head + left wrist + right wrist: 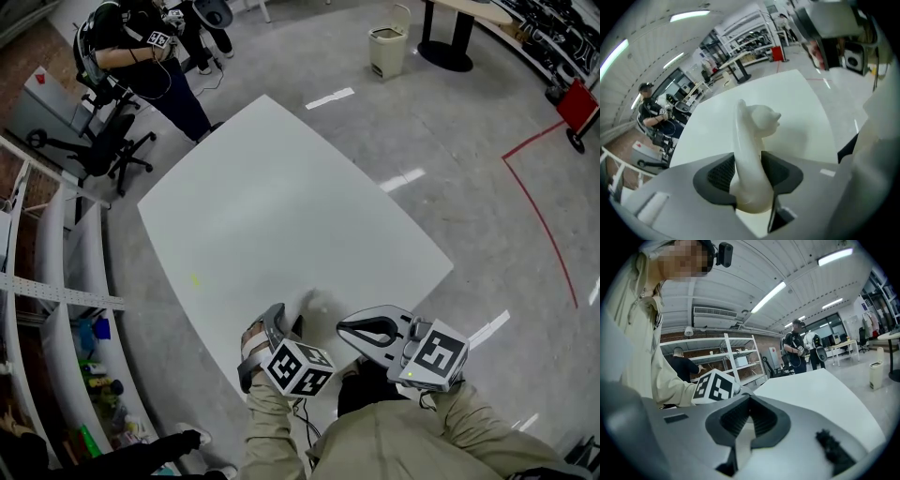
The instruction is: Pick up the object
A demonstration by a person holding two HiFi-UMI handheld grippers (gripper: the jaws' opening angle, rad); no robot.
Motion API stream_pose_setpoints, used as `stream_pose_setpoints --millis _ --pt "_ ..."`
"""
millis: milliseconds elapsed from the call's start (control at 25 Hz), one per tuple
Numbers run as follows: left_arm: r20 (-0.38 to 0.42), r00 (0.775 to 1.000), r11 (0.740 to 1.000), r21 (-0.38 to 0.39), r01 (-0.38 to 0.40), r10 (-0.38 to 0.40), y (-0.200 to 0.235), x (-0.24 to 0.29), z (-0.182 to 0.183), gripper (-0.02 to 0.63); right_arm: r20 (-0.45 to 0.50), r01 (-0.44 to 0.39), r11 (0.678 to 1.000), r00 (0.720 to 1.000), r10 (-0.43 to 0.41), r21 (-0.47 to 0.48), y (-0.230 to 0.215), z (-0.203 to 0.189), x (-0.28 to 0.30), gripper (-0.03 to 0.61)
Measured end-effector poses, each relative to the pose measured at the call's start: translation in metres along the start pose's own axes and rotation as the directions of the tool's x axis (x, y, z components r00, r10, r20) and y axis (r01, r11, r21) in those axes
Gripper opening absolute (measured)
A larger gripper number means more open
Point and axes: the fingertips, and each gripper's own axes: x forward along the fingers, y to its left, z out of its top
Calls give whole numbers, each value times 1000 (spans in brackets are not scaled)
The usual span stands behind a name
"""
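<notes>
A white figurine (757, 136) with an animal-like head stands upright on the white table (281, 197) near its front edge. In the head view the figurine (320, 304) is a pale shape just ahead of both grippers. My left gripper (749, 174) has its dark pads pressed on the figurine's slim lower body from both sides. From above, the left gripper (284, 323) sits at the figurine's left. My right gripper (343, 329) hovers just right of it, jaws together and nothing between them. The right gripper (749, 401) looks past the left one's marker cube (714, 386).
A small yellow-green speck (195, 278) lies on the table's left part. A person (141, 52) sits beyond the far left corner beside an office chair (108, 141). Shelving (56, 309) runs along the left. A waste bin (388, 50) and red floor line (544, 216) lie farther off.
</notes>
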Motion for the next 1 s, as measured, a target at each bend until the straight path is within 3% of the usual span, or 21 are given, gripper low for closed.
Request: stream_pose_setpoints --millis 80,120,160,240,320,400,520,760,1000 --pt "79 996 980 -190 60 -46 0 -11 2 184 5 -4 1000 1000 4 -2 0 3 -1 2" --pt "129 989 952 -288 107 -72 -2 -15 2 184 8 -7 1000 1000 7 -4 0 4 -3 2" --pt "181 979 912 -379 156 -93 -4 -20 3 184 10 -12 1000 1000 12 -8 0 5 -4 2" --pt "286 952 808 -531 256 -113 -8 -28 5 184 14 -20 1000 1000 20 -19 1 7 -6 2" --pt "373 921 709 -620 336 -111 -14 -37 4 184 18 -28 999 999 28 -28 2 11 -7 2" --pt "442 892 663 -641 387 -93 -21 -50 7 187 18 -41 998 999 42 -37 4 14 -8 2" --pt "535 844 638 -638 431 -36 -29 -74 16 189 11 -65 997 998 65 -52 11 18 -9 2" --pt "613 784 634 -645 427 96 -27 -118 13 192 20 -89 991 996 92 -101 29 23 -15 2" --pt "660 734 661 -625 416 162 -28 -163 15 192 49 -82 985 995 91 -152 56 38 -32 2"
